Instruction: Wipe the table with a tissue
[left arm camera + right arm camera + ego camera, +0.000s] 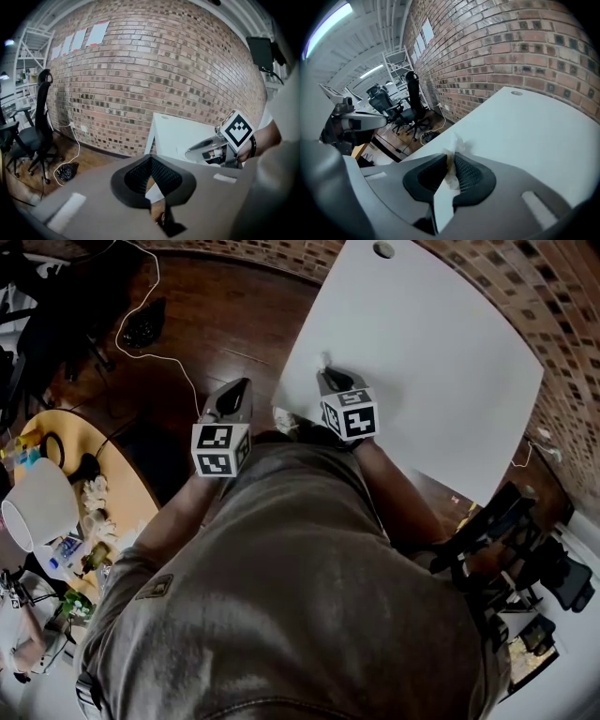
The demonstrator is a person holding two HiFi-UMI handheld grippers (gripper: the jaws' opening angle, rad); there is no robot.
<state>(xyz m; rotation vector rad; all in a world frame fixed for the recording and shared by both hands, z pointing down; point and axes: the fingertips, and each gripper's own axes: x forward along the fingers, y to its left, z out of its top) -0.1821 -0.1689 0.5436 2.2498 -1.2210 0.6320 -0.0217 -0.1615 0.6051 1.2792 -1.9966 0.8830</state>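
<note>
1. Brick wall [154, 79] runs behind a white table [431, 362], which stands on a dark wooden floor [216, 324].
2. From where I stand, the person leans over the near corner of the table with a claw in each hand.
3. The right claw [452, 161] is out over the tabletop, near its left edge. Its jaws are clenched on a white tissue [457, 145].
4. The tissue is crumpled. A tuft of it sticks out past the claw tips and a strip of it runs back between the pads.
5. In the head view the tuft lies low against the white surface. I cannot tell whether it actually touches.
6. The left claw [151, 161] is off the table, held over the floor just beside the table's left edge. Its pads meet at the tips with nothing between them.
7. A small round hole [383, 249] sits near the table's far edge, well apart from both claws.
8. A black office chair [35, 136] stands by the wall to the left.
9. Behind the person is a round yellow table [127, 470] crowded with small clutter.
</note>
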